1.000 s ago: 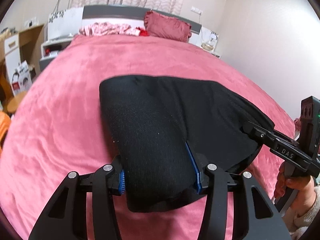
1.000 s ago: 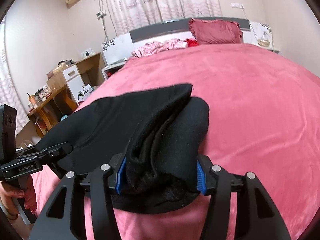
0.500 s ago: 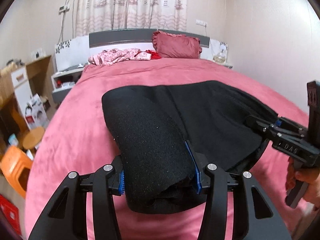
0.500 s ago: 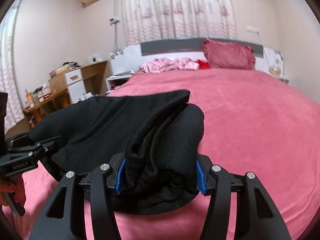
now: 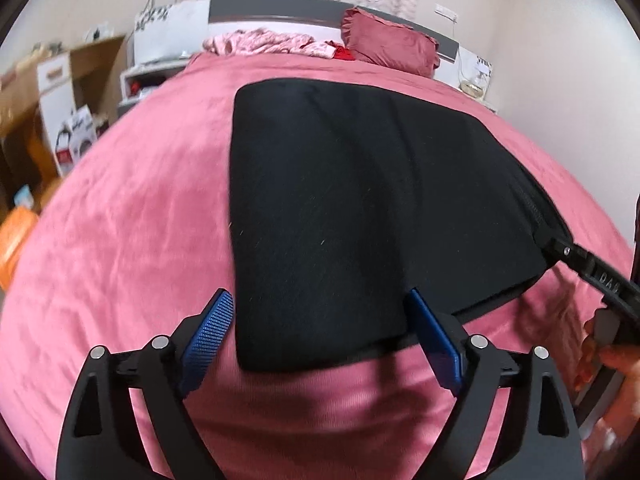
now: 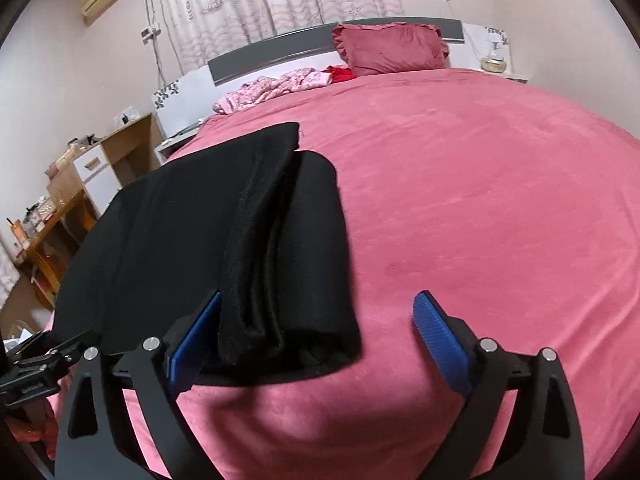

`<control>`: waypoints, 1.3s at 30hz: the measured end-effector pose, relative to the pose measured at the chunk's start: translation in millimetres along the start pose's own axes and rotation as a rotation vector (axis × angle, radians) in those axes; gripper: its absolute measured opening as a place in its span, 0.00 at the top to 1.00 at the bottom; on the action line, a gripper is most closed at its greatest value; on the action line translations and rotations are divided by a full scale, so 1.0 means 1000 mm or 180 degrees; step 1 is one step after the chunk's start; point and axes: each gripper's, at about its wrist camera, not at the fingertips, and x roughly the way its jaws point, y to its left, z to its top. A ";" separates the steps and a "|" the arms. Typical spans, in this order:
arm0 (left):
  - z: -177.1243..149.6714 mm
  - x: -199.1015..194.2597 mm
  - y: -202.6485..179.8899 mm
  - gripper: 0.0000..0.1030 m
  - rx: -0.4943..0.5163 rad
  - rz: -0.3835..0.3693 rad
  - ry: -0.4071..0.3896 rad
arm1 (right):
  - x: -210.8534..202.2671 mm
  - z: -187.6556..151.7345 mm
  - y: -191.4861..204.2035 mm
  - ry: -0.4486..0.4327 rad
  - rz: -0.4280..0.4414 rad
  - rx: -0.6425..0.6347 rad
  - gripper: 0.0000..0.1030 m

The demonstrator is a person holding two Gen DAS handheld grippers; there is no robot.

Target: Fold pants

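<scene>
The folded black pants (image 5: 360,208) lay flat near the foot edge of the pink bed (image 5: 120,240). The left gripper (image 5: 320,336) and right gripper (image 6: 320,336) had just spread wide, gripping nothing.

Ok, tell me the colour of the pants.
Black pants, clearest in the left wrist view.

matt black cloth pants (image 5: 360,208) lie on a soft, velvety pink bedspread (image 5: 132,240).
</scene>
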 end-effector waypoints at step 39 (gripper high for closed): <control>-0.077 -0.084 -0.052 0.04 0.0232 0.0945 0.0054 | -0.077 -0.076 0.062 0.0202 -0.0418 -0.0566 0.02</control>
